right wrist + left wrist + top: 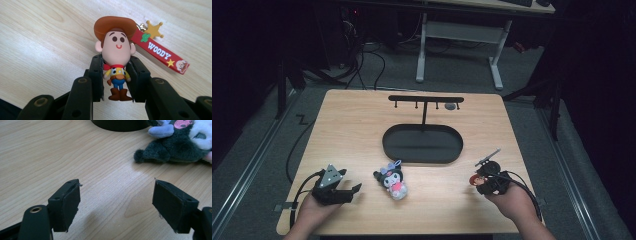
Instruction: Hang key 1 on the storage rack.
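A Woody keychain figure with a brown hat stands between the jaws of my right gripper, which is shut on its body. Its red "WOODY" strap and yellow star charm trail over the wood. From above, that gripper holds the figure near the table's front right. My left gripper rests at the front left, open, with nothing between its jaws. A dark plush toy with a white face and pink body lies between the two grippers, its fur beyond the left jaws.
A black oval tray sits mid-table, its rim near the plush. From it rises a black T-shaped stand with small hooks; a grey item hangs near its right end. Bare wood lies along the left and far edges.
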Demonstrator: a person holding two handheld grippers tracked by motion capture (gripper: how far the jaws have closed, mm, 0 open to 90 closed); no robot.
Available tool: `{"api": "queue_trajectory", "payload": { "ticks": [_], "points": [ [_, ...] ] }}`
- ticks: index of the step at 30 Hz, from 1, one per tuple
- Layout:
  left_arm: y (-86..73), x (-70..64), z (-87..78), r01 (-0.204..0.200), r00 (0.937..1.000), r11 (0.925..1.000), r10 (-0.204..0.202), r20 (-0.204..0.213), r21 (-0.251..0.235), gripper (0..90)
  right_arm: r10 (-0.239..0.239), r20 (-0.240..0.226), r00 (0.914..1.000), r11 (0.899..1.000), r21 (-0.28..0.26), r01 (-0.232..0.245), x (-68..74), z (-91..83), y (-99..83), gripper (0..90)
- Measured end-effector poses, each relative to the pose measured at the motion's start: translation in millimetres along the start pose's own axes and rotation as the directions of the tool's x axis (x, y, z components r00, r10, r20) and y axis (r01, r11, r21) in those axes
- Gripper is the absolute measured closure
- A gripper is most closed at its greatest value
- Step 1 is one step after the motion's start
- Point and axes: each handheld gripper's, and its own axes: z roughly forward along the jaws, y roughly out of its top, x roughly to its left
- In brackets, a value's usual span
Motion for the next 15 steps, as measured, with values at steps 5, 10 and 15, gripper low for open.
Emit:
{"api": "queue_trajectory", "payload": {
  "ticks": [5,10,15],
  "points": [
    [-0.2,-0.6,-0.1,0.003,1.0,1.0,-0.003,0.0,-0.008,22.9,-0.003,0.005,1.0,1.0,-0.017,0.003,-0.8,-12.0,3.0,68.5],
    [-0.4,-0.3,0.0,0.003,1.0,1.0,-0.003,0.0,-0.005,22.9,0.017,-0.001,0.9999,0.999,-0.038,-0.017,-1.6,-25.7,6.8,68.5],
    [-0.5,-0.7,0.2,0.004,1.0,1.0,-0.004,0.001,-0.002,22.9,0.02,-0.011,0.9998,0.998,-0.06,-0.02,-1.9,-37.4,12.1,68.6]
  ]
}}
